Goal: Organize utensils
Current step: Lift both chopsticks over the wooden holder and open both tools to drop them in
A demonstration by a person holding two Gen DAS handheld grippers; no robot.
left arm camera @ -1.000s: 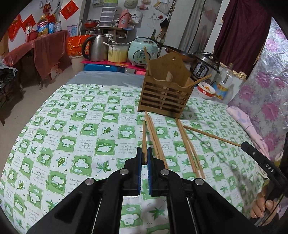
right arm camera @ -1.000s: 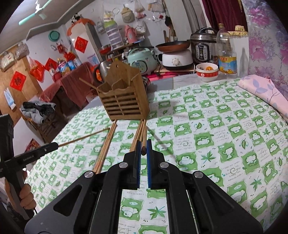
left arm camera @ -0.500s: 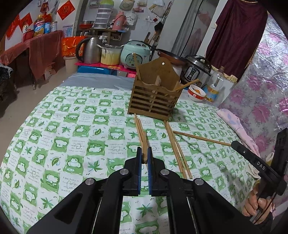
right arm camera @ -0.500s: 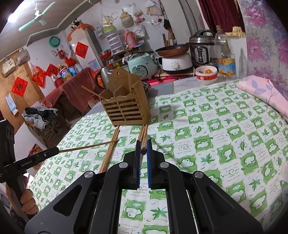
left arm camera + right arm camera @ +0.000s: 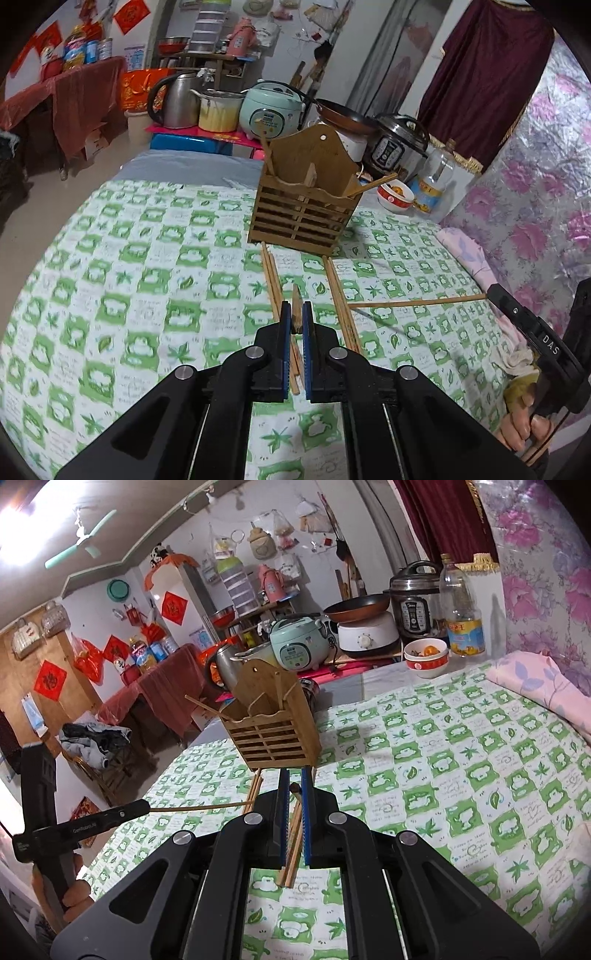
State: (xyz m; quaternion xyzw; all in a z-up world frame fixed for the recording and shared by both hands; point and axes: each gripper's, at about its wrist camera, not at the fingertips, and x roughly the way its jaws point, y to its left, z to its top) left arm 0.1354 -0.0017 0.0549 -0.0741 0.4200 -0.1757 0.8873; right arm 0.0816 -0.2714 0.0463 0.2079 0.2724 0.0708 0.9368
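Cluttered kitchen behind; green-check cloth [image 5: 155,280] over table. Holder [image 5: 304,206] stood upright at far side, one chopstick already leaning in each end compartment. Loose chopsticks [image 5: 341,302] lay on cloth in front of holder. Left gripper [image 5: 294,325] nearly closed, pinching single chopstick [image 5: 295,302]; right gripper [image 5: 293,794] likewise clamped on chopstick [image 5: 294,788]. Judgement: carry each stick tip-down over open compartment, keep near vertical, clear rim, avoid crossing grippers, release only once tip inside.

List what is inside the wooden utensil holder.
One chopstick leans out of the wooden utensil holder in one end compartment, another in the other; its slatted front hides their lower ends.
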